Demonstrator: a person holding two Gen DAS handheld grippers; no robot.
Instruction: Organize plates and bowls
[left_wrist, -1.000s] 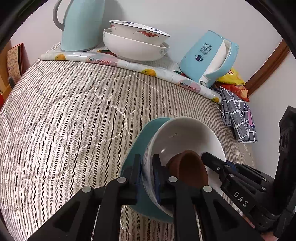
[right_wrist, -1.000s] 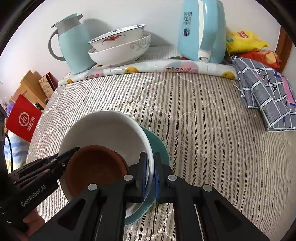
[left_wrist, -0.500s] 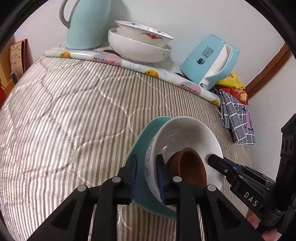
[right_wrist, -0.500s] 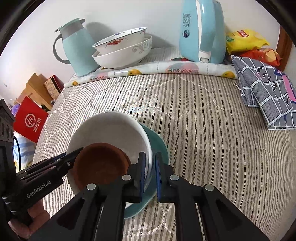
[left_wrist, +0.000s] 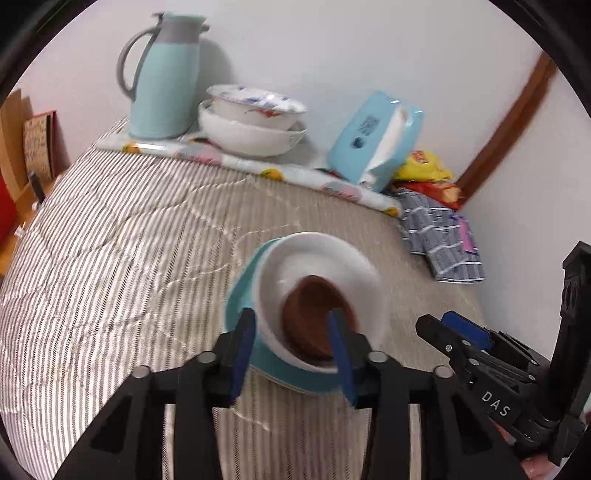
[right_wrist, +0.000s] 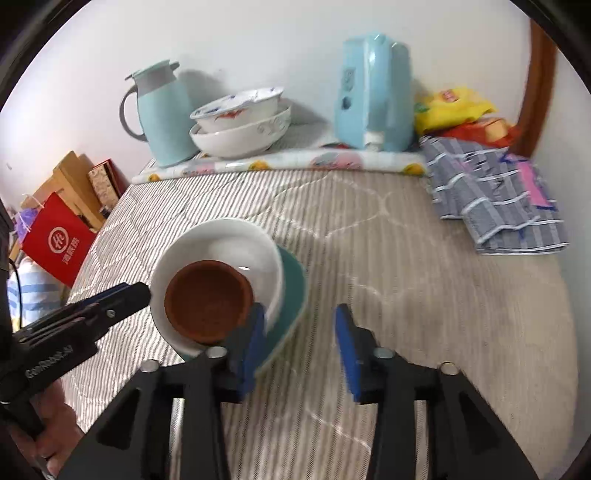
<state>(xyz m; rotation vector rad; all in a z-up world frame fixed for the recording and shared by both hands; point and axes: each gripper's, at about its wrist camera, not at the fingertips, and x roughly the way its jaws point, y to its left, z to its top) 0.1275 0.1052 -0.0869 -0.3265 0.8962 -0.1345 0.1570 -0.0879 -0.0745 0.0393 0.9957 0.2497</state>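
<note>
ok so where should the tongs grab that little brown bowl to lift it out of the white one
Pinch the brown bowl at its thin upright rim on the near side, one finger inside and one outside, coming from above. It sits nested in the tilted white bowl, whose wall hides its sides, so only the rim is exposed.

Left tool and right tool both gape wide, fingers spread.
</note>
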